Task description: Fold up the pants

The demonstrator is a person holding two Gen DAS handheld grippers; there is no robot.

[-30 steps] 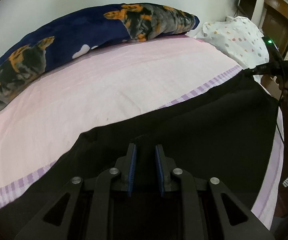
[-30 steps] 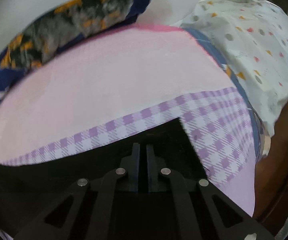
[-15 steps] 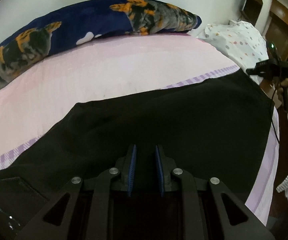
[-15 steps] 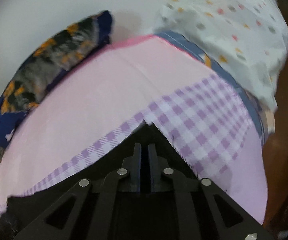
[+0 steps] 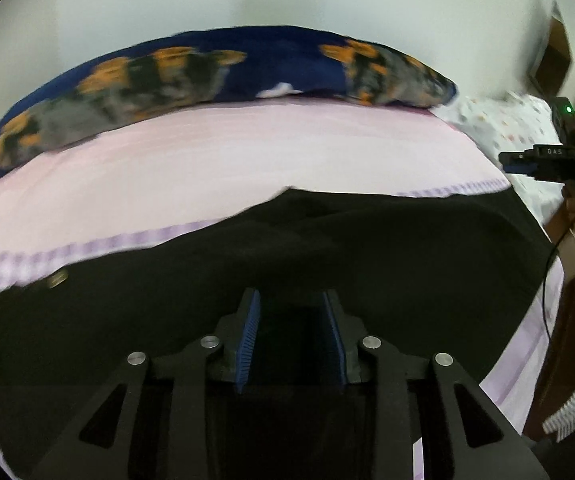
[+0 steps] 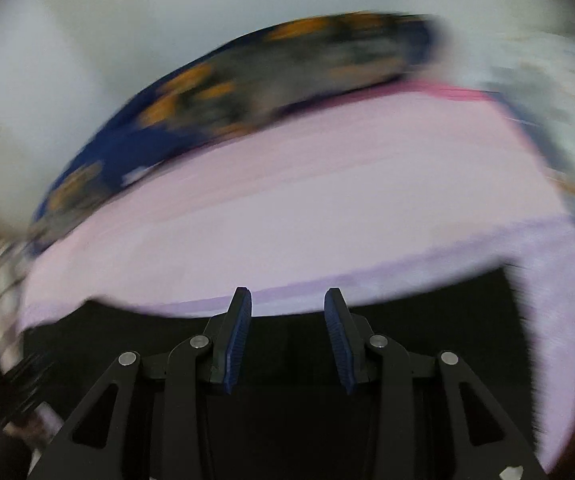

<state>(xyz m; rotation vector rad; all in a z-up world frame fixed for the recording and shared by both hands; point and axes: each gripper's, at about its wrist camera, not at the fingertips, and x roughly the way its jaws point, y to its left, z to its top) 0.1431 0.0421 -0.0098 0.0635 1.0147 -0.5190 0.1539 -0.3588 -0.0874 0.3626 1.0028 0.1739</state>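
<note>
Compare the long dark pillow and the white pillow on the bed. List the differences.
1. Pattern: the long pillow is navy with orange and grey patches; the white pillow carries small coloured dots.
2. Place: the long pillow runs along the wall at the far edge of the bed; the white pillow sits at the right end.
3. Shape: the long pillow looks long and narrow, the white pillow plumper.

Both lie clear of the black pants.
</note>
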